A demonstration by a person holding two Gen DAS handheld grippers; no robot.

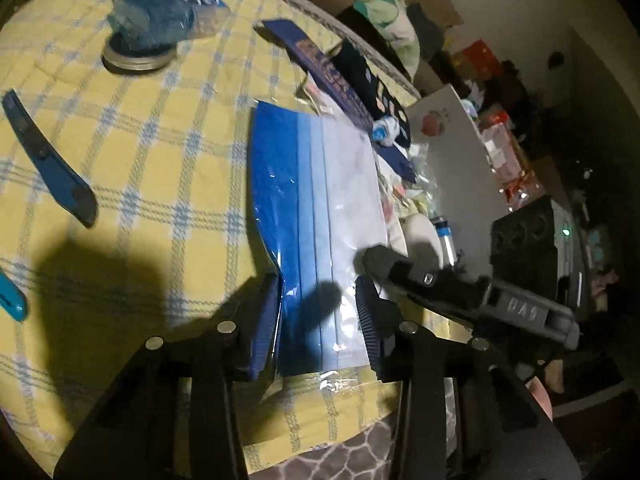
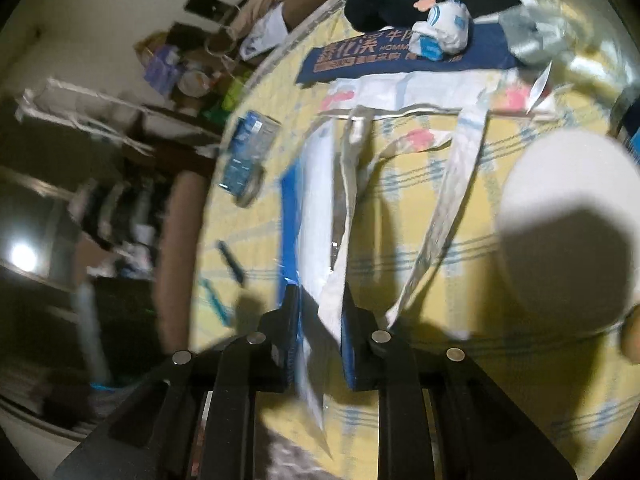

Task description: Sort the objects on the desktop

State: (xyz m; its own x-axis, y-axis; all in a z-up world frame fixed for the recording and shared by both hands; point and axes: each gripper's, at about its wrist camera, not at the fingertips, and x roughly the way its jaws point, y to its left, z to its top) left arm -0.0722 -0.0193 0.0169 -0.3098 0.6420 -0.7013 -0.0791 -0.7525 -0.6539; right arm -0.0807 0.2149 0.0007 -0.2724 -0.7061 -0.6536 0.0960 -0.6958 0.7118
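Left gripper (image 1: 320, 324) is spread wide around the near end of the blue-and-white pouch (image 1: 320, 200), which lies flat on the yellow checked cloth (image 1: 140, 140). Right gripper (image 2: 320, 328) pinches the pouch's edge. Navy banner (image 2: 400, 60) reads "HOMM", rest too blurry.

Your left claw (image 1: 318, 320) has black linkage arms, round silver pins and ribbed blue pads (image 1: 370, 326). Your right claw (image 2: 320, 332) matches it: black arms, silver pins, blue pads. Bare skin (image 1: 542, 398) shows at the lower right.
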